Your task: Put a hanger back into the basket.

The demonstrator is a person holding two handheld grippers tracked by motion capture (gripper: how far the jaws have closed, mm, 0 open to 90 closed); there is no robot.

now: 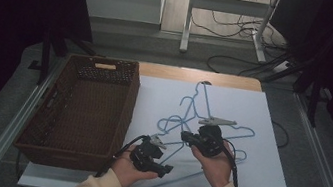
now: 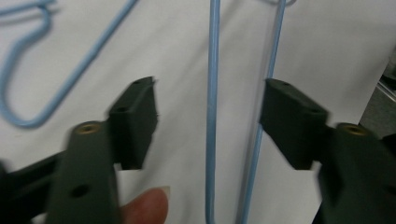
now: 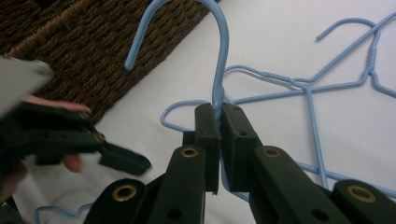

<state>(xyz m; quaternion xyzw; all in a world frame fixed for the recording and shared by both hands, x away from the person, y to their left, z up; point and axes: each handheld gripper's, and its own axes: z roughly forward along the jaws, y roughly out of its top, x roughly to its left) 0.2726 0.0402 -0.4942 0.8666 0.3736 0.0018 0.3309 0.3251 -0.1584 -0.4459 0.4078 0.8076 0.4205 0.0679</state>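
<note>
Several light blue wire hangers (image 1: 192, 103) lie tangled on the white board (image 1: 261, 184). My right gripper (image 3: 219, 122) is shut on the neck of one hanger, just under its hook (image 3: 219, 28), and holds it lifted near the basket; in the high view it (image 1: 187, 137) sits mid-board. My left gripper (image 2: 210, 121) is open, with two blue hanger wires (image 2: 212, 70) running up between its jaws. The right-hand pad (image 2: 289, 116) is at the edge of one wire; the other pad stands apart. In the high view the left gripper (image 1: 164, 169) is low over a hanger's bottom bar.
A brown woven basket (image 1: 44, 119) stands along the board's left side, seen close in the right gripper view (image 3: 93, 42). A wooden table edge (image 1: 197, 76) shows behind the board. Metal rails run along both sides, and cables lie on the floor beyond.
</note>
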